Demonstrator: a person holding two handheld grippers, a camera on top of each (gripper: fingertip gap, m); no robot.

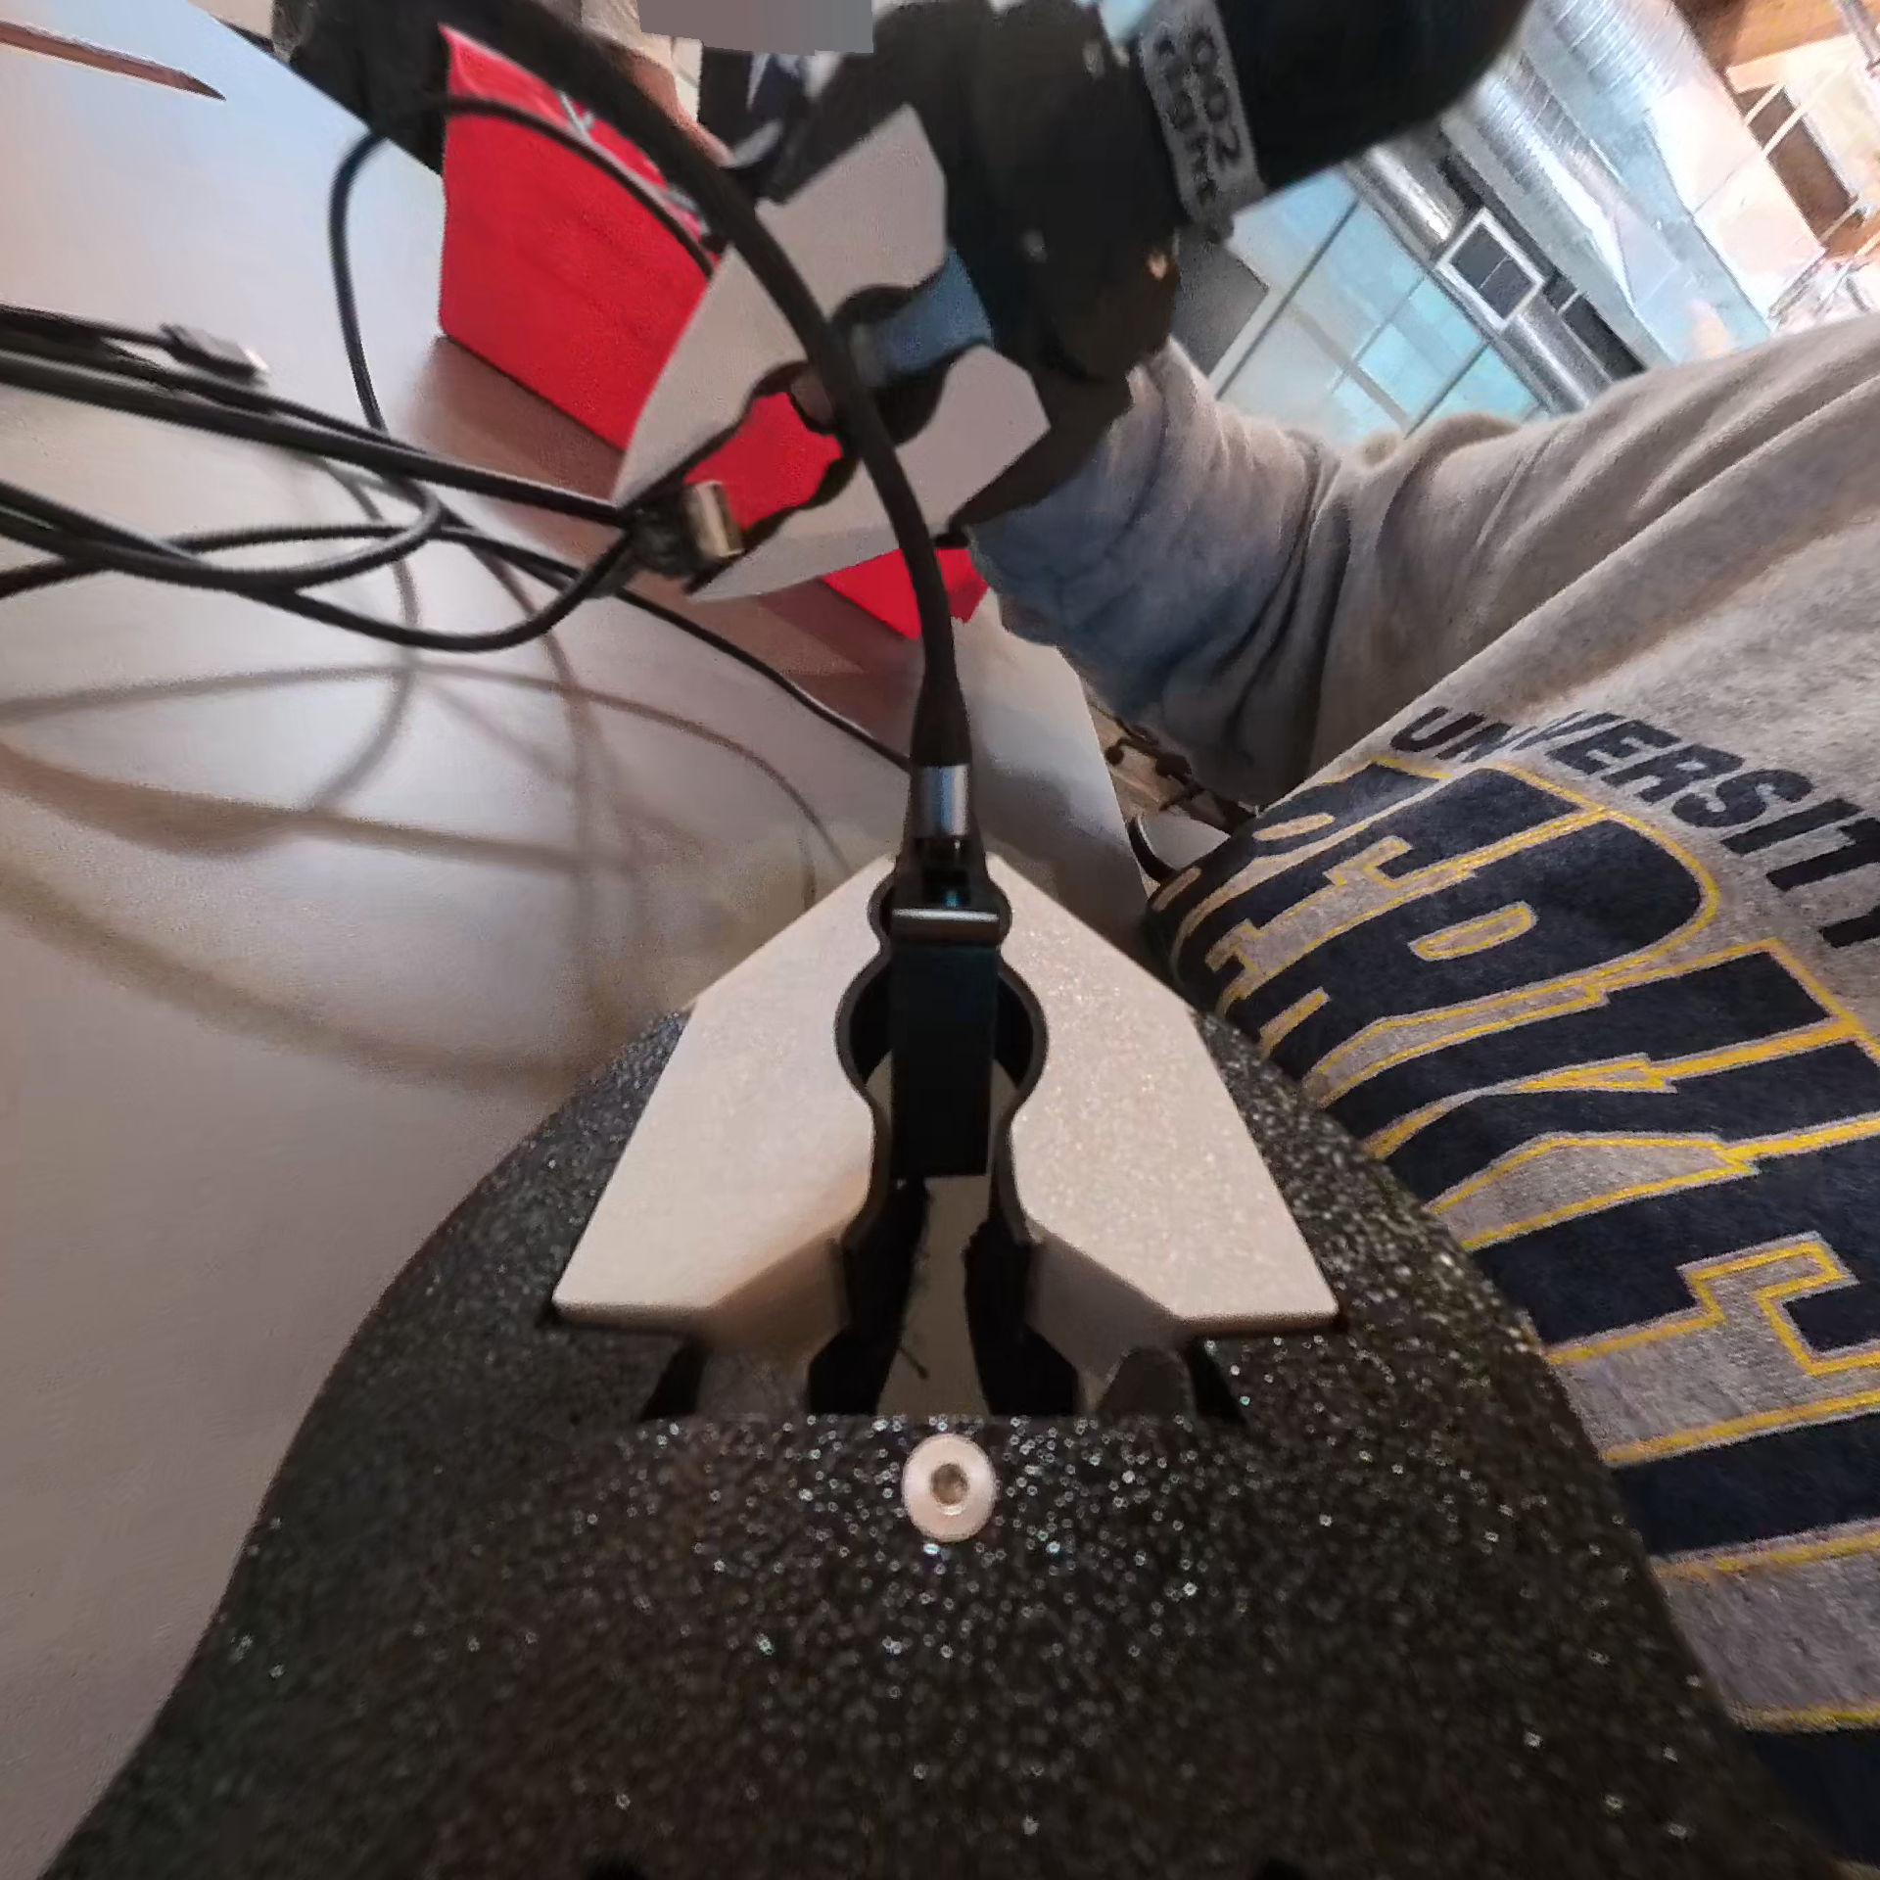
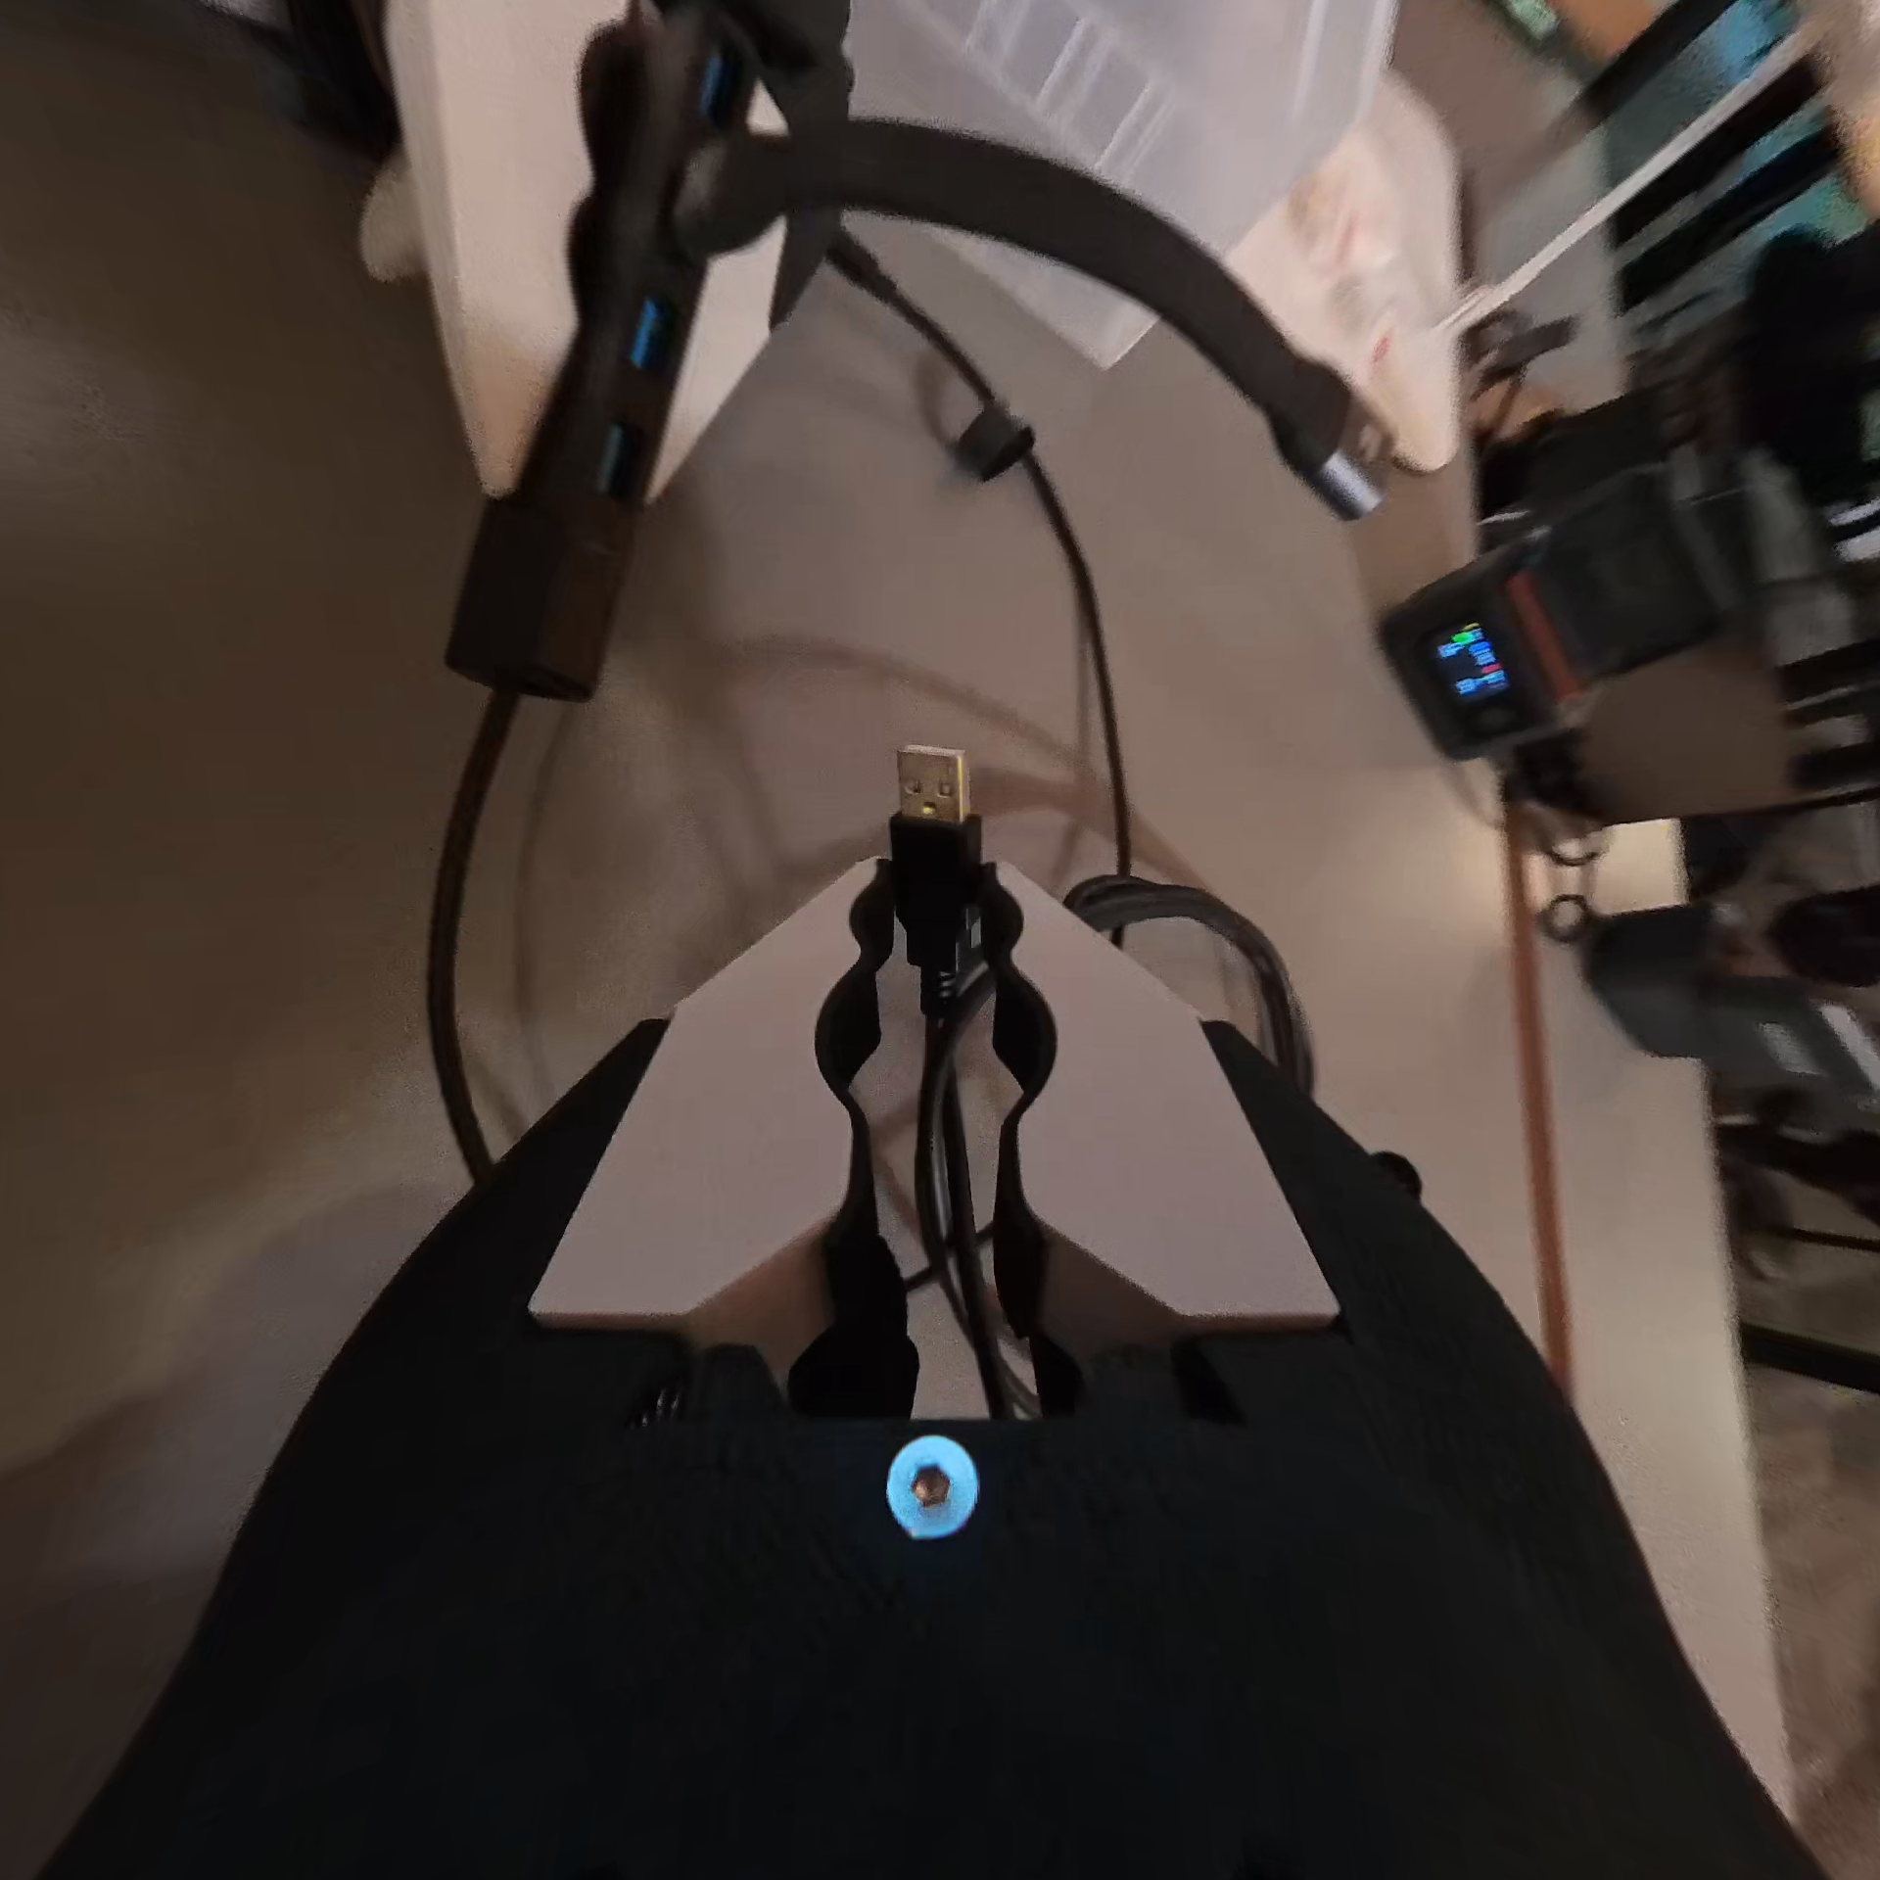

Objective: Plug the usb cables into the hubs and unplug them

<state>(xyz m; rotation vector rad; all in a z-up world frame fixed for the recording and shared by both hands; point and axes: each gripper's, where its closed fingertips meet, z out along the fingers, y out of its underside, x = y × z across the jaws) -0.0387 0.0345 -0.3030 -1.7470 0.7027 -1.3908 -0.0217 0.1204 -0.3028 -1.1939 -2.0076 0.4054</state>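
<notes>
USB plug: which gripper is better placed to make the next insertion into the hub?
Right, probably. The right gripper is shut on the USB plug, its metal tip pointing forward and free. The left gripper is shut on the hub, so it looks set to brace while the right inserts.

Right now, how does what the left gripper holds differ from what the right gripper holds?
The left gripper is shut on a dark USB hub, a long body with blue ports; the right gripper is shut on a USB cable plug, small, with its bare metal tip sticking out past the fingertips. The USB hub trails one thick braided lead; the plug trails thin black cable back between the fingers. Both are black and clamped lengthwise.
</notes>
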